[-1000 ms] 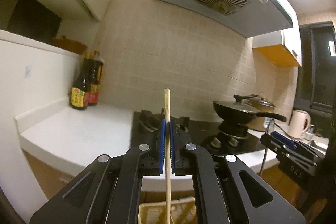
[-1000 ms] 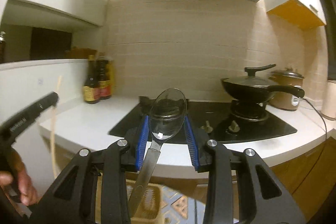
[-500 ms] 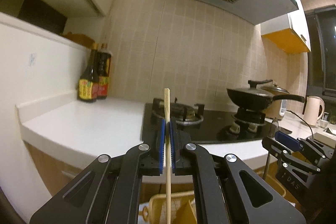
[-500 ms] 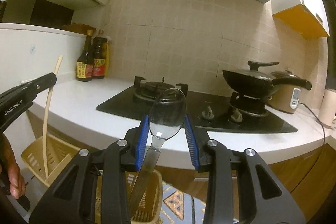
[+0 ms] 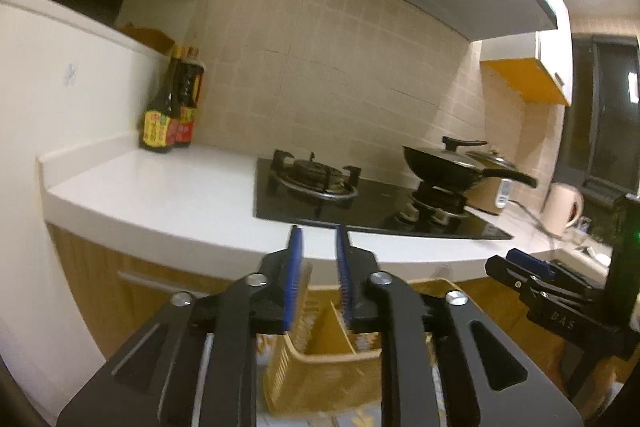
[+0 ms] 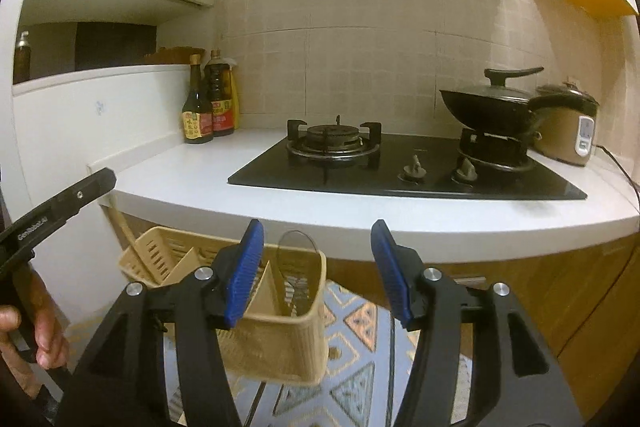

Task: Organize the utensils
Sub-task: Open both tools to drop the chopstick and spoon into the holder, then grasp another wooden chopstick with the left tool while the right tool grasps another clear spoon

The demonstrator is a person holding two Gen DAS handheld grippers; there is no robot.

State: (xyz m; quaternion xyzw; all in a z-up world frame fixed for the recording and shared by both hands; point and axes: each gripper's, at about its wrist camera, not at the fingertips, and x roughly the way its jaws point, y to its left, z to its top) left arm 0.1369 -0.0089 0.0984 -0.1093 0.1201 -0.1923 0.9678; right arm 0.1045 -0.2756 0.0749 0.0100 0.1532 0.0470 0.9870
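Both grippers' ribbed blue jaws opening, nothing between — slatted tan plastic basket [image 6: 276,339], clear oval spoon [image 6: 298,267] inside

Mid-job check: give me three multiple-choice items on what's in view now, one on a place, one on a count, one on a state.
1. The metal spoon stands:
A. on the white counter
B. in the beige slotted plastic basket
C. on the patterned floor mat

2. Knobs on the black glass hob:
A. one
B. two
C. four

3. The black wok is:
A. covered by its lid
B. uncovered
C. upside down

Answers:
1 B, the spoon's bowl sticks up out of the basket's right-hand compartment.
2 B, two knobs sit side by side near the hob's front edge.
3 A, the lid with its black handle sits on the wok.
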